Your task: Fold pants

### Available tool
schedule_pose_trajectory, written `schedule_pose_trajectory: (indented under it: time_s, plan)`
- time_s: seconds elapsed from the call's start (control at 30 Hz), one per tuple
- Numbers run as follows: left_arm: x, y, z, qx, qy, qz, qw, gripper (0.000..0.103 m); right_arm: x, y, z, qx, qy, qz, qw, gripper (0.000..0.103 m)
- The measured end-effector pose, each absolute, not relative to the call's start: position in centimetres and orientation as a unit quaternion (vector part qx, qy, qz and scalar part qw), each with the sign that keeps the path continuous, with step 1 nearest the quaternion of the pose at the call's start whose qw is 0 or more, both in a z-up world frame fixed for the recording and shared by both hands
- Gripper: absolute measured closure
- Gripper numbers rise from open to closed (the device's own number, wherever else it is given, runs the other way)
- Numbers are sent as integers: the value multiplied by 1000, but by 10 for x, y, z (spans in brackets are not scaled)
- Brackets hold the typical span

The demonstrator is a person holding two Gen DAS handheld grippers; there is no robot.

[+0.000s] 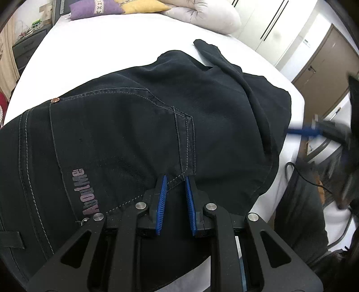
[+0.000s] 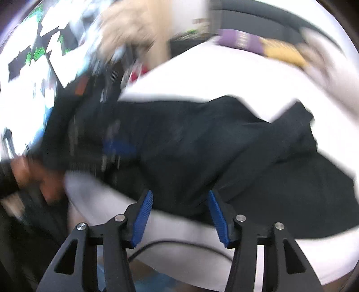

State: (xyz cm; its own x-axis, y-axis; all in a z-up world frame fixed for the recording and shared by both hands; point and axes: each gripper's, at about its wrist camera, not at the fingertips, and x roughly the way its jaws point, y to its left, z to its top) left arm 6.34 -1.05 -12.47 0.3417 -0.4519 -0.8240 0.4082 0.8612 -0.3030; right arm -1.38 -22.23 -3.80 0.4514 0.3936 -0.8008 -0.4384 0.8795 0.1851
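Bedding comes first: a bed (image 1: 116, 51) with a white sheet fills both views, and it carries everything else. At its far end in the left wrist view lie a purple pillow (image 1: 94, 9), a yellow pillow (image 1: 141, 5) and a pale bunched duvet (image 1: 202, 15), close together. Beyond the bed, on the right of that view, stand white cupboard doors (image 1: 269, 24) and a brown door (image 1: 323, 60).

On the sheet lie the pants (image 1: 139, 125), dark navy with pale stitching. They are spread across the near part of the bed, not flat, with several thick folds. The waist part with a back pocket (image 1: 116, 143) lies close to the left camera; the pocket has a copper rivet (image 1: 54, 100) at its corner and pinkish printed letters (image 1: 88, 191) along its side. One leg (image 1: 226, 67) is thrown back over the rest and points to the far right corner. In the right wrist view, which is strongly blurred, the same pants (image 2: 213, 146) reach to the near edge of the bed.

The left gripper (image 1: 175, 179) rests on the fabric at the lower corner of the pocket. Its jaws stand narrow, with a seam between the blue pads (image 1: 162, 202); I cannot tell if they really pinch the cloth.

The right gripper (image 2: 180, 195) is at the near edge of the bed, its jaws wide apart, with dark cloth and white sheet visible between them and nothing held. In the left wrist view it (image 1: 300, 132) appears as a blurred blue streak beside the right edge of the bed.
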Motion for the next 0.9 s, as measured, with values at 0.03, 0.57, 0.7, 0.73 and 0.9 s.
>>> schedule_pose_trajectory:
  time_s: [0.03,0.57,0.7,0.73,0.9]
  plan:
    - [64,-11,-125,-22,510,-261,819,86,-3,-239,-33,19,461,235,856,47]
    - [66,0,-142,-52,515,-266,813,86,198,-417,-121,498,436,57,747,45]
    - [70,1,-143,-56,518,-267,810,86,225,-423,-140,516,448,53,728,45]
    - [71,1,-143,-57,519,-268,810,86,230,-422,-143,523,444,52,726,45]
    - [73,4,-145,-59,522,-271,806,86,255,-428,-142,535,423,60,729,69]
